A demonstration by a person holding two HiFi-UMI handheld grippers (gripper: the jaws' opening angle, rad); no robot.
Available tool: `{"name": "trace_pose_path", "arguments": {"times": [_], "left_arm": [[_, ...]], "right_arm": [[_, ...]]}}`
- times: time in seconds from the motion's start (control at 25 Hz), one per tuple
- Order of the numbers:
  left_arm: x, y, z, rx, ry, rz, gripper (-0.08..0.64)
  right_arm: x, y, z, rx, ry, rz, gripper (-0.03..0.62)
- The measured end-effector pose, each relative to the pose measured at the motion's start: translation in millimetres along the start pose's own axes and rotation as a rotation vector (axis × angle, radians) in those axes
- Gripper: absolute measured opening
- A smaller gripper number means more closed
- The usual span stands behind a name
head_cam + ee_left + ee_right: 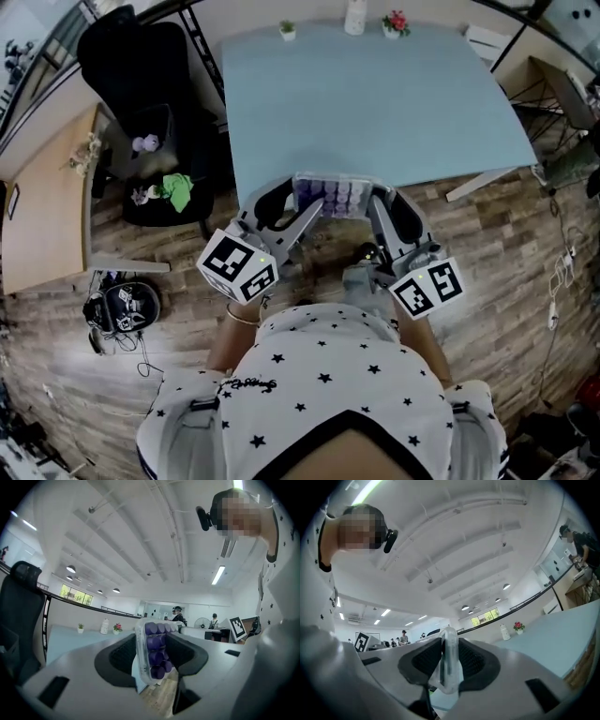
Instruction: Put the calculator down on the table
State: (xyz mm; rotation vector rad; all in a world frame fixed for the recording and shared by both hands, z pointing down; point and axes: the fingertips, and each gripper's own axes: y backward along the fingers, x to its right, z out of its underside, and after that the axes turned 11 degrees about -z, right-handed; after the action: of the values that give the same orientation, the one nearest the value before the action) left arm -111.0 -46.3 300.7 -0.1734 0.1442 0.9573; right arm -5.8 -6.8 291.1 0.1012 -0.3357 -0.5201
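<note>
Looking down, we saw the pale blue bench (375, 103) stretching away ahead of both sets of jaws, its near edge meeting their tips in the head view. A black office chair (141, 103) stood well off to the left of the left jaws. We held the left gripper (302, 214) and the right gripper (377, 214) side by side, both pointing at the bench. Between them hung the calculator (330, 195), clear-cased with purple keys. The left jaws were clamped on one end and the right jaws on the other. Far beyond the jaws, at the bench's back edge, stood a white bottle (354, 17), a pink-flowered plant (396, 24) and a small green plant (287, 30).
</note>
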Motion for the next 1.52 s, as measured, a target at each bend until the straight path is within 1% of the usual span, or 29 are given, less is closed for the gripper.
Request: {"name": "trace_pose_path", "arguments": {"times": [0.12, 0.24, 0.64, 0.84, 1.12, 1.32, 1.52], "left_arm": [[-11, -11, -2, 0.005, 0.006, -0.064, 0.206], [-18, -24, 1, 0.002, 0.019, -0.113, 0.207], [-30, -80, -5, 0.008, 0.033, -0.238, 0.207], [-26, -107, -7, -0.001, 0.035, -0.272, 0.206], [-7, -146, -11, -0.005, 0.024, -0.288, 0.207], [4, -165, -11, -0.008, 0.011, -0.313, 0.207], [8, -175, -8, -0.020, 0.009, -0.351, 0.207]], "right_arm": [[16, -17, 1, -0.020, -0.021, -0.057, 0.094], [32, -27, 3, -0.045, -0.036, -0.098, 0.094], [95, -55, -11, -0.089, -0.068, -0.210, 0.094], [122, -58, -18, -0.097, -0.083, -0.236, 0.094], [161, -46, -35, -0.089, -0.095, -0.250, 0.094], [181, -40, -42, -0.087, -0.105, -0.272, 0.094], [195, -38, -41, -0.097, -0.125, -0.303, 0.094]]}}
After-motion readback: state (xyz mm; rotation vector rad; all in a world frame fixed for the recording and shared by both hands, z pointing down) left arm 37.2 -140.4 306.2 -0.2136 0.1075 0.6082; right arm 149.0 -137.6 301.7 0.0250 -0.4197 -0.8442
